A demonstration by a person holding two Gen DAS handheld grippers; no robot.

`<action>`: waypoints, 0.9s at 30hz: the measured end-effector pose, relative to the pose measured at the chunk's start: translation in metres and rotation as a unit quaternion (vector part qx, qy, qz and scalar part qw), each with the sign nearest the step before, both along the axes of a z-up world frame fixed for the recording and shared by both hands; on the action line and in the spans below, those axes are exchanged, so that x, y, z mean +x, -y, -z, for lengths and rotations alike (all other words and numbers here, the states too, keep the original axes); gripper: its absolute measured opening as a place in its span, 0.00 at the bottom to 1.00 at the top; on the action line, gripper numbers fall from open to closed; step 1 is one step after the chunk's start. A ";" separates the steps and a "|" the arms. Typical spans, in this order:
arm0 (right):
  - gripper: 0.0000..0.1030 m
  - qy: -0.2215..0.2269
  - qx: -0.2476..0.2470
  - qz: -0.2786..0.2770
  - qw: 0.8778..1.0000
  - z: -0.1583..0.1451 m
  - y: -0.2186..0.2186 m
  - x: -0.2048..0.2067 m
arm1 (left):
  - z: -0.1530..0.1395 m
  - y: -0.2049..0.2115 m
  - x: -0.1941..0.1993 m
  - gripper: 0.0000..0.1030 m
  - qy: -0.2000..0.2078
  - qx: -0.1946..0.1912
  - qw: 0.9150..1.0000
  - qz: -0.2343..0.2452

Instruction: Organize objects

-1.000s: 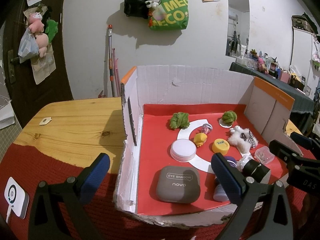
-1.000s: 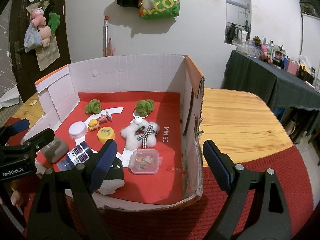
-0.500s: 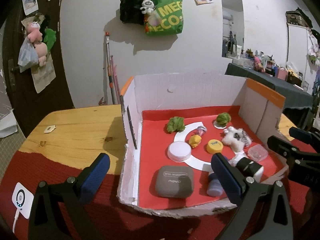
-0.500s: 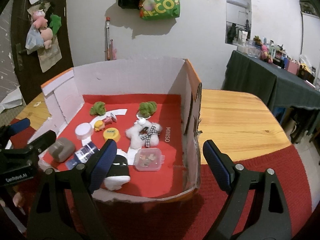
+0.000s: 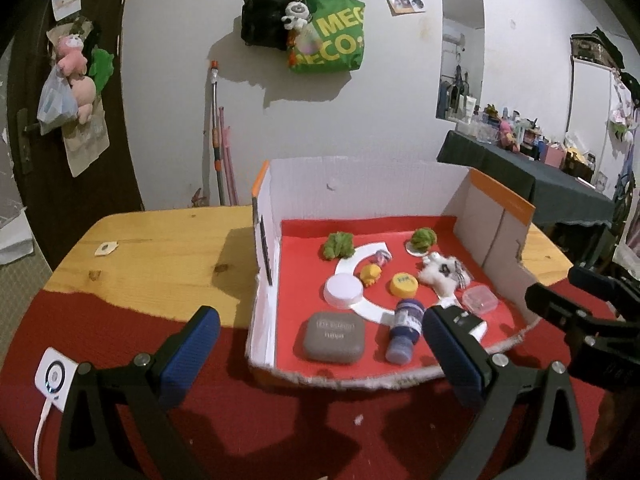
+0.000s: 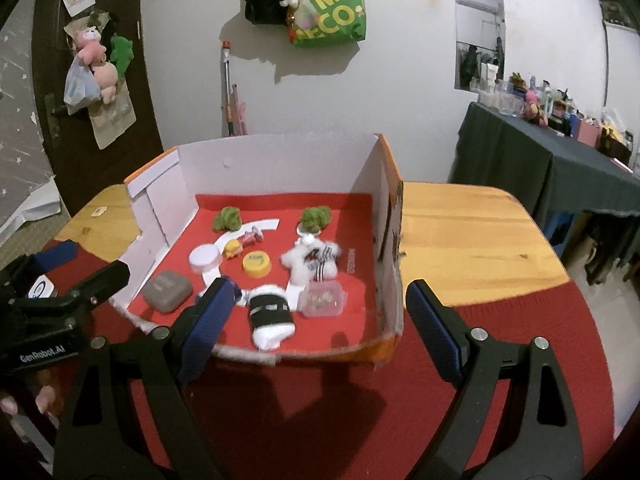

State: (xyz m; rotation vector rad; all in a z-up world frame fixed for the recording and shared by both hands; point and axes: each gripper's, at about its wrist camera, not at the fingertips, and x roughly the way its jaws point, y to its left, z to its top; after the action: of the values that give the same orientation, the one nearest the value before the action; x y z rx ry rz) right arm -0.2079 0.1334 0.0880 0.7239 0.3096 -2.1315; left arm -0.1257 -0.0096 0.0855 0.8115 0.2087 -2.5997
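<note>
A cardboard box (image 5: 360,188) (image 6: 280,160) with a red floor stands on the table. Inside lie a grey eye-shadow case (image 5: 333,337) (image 6: 167,290), a blue bottle (image 5: 405,330), a white round jar (image 5: 344,289) (image 6: 205,257), a yellow cap (image 5: 404,283) (image 6: 256,263), a white plush toy (image 5: 442,274) (image 6: 310,264), a clear small box (image 5: 479,298) (image 6: 322,299), a black-and-white roll (image 6: 271,314) and two green tufts. My left gripper (image 5: 320,356) is open in front of the box's left corner. My right gripper (image 6: 320,316) is open before the right corner. Both are empty.
The wooden table (image 6: 472,236) has a red cloth (image 5: 120,332) over its near part. A white charger puck (image 5: 54,374) lies at the near left. Bags hang on the wall (image 5: 326,36). A dark cluttered table (image 6: 560,148) stands at the right.
Both grippers have drawn back and risen from the box, so the box looks smaller and farther. The jaws stayed open and the objects in the box lie where they were.
</note>
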 end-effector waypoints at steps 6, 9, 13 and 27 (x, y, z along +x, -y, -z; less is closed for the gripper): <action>0.93 0.047 0.017 -0.001 0.999 0.019 -0.017 0.013 | 0.017 -0.006 0.017 1.00 0.036 0.023 0.999 -0.010; 0.93 0.063 0.034 0.004 0.997 0.034 -0.021 0.018 | 0.035 -0.007 0.023 1.00 0.059 0.048 0.997 -0.011; 0.93 0.077 0.064 0.012 0.995 0.055 -0.018 0.016 | 0.060 -0.010 0.022 1.00 0.099 0.067 0.993 -0.008; 0.98 0.078 0.129 0.045 0.988 0.079 -0.007 0.006 | 0.081 -0.009 0.012 1.00 0.137 0.062 0.988 -0.038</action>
State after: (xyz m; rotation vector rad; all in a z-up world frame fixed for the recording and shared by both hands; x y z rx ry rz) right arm -0.2017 0.1404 0.0090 1.0656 0.4816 -2.1271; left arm -0.1141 -0.0006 0.0046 1.1698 0.3162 -2.3912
